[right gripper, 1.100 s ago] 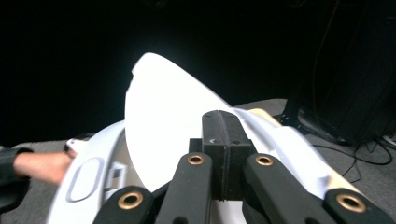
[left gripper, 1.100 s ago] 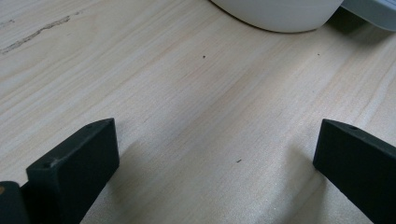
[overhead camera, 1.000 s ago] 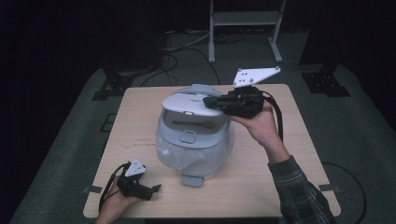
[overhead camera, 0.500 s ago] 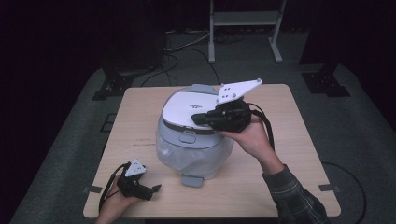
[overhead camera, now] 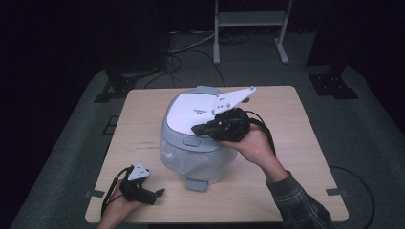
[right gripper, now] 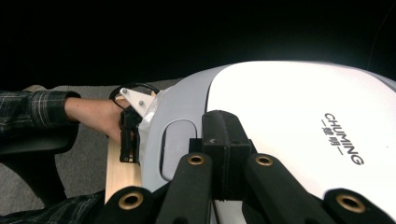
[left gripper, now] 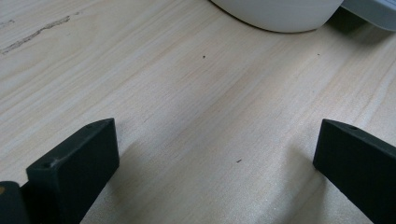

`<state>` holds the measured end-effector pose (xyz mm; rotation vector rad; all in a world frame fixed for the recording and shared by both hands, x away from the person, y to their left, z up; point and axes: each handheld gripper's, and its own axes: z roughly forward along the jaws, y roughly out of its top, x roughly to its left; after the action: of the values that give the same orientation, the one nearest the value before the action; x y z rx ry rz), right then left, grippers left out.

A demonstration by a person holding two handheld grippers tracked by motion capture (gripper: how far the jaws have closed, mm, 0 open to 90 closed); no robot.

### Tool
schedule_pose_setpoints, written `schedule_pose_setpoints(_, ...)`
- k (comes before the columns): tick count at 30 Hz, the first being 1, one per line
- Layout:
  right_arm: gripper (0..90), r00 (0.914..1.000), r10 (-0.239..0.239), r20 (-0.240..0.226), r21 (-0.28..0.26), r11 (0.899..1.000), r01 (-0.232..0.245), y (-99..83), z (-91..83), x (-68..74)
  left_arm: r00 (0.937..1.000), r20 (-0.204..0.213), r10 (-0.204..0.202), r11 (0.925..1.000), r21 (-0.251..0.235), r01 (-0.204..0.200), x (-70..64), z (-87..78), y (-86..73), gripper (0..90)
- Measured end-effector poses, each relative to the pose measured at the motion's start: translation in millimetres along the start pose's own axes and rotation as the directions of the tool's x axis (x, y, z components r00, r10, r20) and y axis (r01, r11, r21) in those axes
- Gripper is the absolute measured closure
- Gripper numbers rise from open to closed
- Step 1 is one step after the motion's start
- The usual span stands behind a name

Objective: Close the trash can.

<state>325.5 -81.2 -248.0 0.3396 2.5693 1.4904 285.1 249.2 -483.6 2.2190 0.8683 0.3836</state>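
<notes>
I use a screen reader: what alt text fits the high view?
A hand holds the right gripper, jaws together, on the lid of a white rice cooker on a wooden table. The left gripper rests open near the table's front corner.

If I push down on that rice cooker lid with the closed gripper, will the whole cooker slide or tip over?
Probably neither. The rice cooker looks squat with a wide base on the wooden table, so tipping seems unlikely. Its glossy lid may be slippery under the right gripper, whose shut jaws rest near the latch button. Downward force should hardly shift it.
</notes>
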Motion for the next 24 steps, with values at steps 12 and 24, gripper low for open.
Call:
schedule_pose_setpoints(12,90.0,1.0,0.006,0.007,-0.001,1.0,-0.006,-4.0,-3.3,-0.3,1.0,0.002,0.002,1.0,-0.001,-0.002,-0.4,0.0,0.0,0.0)
schedule_pose_setpoints(24,63.6,0.992,0.076,0.101,-0.124,0.99,-0.063,-26.9,-55.0,-8.8,1.0,0.004,0.003,1.0,-0.001,-0.003,-0.9,-0.3,-0.4,0.0)
